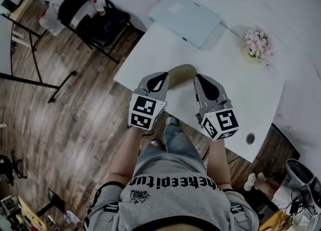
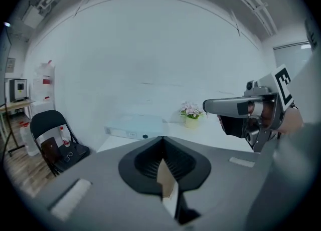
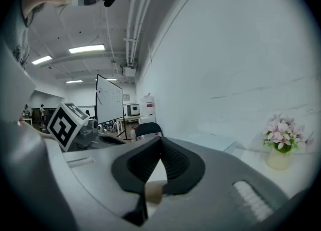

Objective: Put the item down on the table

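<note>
Left hand-held gripper (image 1: 161, 78) (image 2: 163, 161): grey body, marker cube at the rear, held out ahead of the person on a bare forearm, nose pointing forward and slightly inward. Jaws pressed together, pinching one end of the thin tan strip of card (image 1: 181, 69) (image 2: 167, 181).

Right hand-held gripper (image 1: 201, 78) (image 3: 159, 159): same make, level with the left one and just beside it, nose angled inward. Jaws closed on the strip's other end (image 3: 152, 193).

Strip: arches in a shallow bow from one nose to the other, over the near edge of the white tabletop (image 1: 251, 99). Contact with the surface cannot be judged.

Farther along the tabletop: pale flat box-shaped device (image 1: 185, 17) (image 2: 135, 126); small pot of pink flowers (image 1: 257, 45) (image 2: 190, 112) (image 3: 280, 142).

On the wooden floor (image 1: 65, 125), off to the left: black folding chair (image 1: 95, 12) (image 2: 52, 140).
</note>
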Available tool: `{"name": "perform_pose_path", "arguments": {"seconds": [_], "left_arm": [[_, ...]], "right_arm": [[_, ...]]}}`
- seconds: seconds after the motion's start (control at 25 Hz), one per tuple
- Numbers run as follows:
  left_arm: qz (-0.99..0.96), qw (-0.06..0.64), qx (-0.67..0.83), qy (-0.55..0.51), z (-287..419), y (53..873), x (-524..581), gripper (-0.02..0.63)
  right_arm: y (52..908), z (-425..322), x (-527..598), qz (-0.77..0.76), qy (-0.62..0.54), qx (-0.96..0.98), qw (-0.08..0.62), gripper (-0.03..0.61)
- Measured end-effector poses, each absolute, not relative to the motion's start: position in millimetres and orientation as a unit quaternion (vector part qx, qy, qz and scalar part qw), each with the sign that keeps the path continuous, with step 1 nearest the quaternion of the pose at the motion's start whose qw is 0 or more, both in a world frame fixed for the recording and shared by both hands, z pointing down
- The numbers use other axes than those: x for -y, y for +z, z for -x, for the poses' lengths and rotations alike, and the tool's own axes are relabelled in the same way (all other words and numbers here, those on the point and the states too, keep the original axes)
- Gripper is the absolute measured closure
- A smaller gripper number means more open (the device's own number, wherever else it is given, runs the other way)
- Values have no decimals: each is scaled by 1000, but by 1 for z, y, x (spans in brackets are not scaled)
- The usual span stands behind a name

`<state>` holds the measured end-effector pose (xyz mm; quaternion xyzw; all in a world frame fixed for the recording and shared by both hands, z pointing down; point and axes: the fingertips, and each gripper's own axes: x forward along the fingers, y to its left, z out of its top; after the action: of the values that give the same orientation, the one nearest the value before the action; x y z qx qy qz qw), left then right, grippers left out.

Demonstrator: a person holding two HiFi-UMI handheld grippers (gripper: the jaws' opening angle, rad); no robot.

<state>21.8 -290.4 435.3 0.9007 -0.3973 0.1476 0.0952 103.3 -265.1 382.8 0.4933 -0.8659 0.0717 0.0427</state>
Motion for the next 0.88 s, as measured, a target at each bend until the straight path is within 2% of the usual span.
{"name": "perform_pose_path", "arguments": {"seconds": [0.88], "left_arm": [[-881, 30, 473, 6, 77, 328, 228, 597]], "right_arm": [[335, -70, 203, -525, 12, 850, 40, 577]]}}
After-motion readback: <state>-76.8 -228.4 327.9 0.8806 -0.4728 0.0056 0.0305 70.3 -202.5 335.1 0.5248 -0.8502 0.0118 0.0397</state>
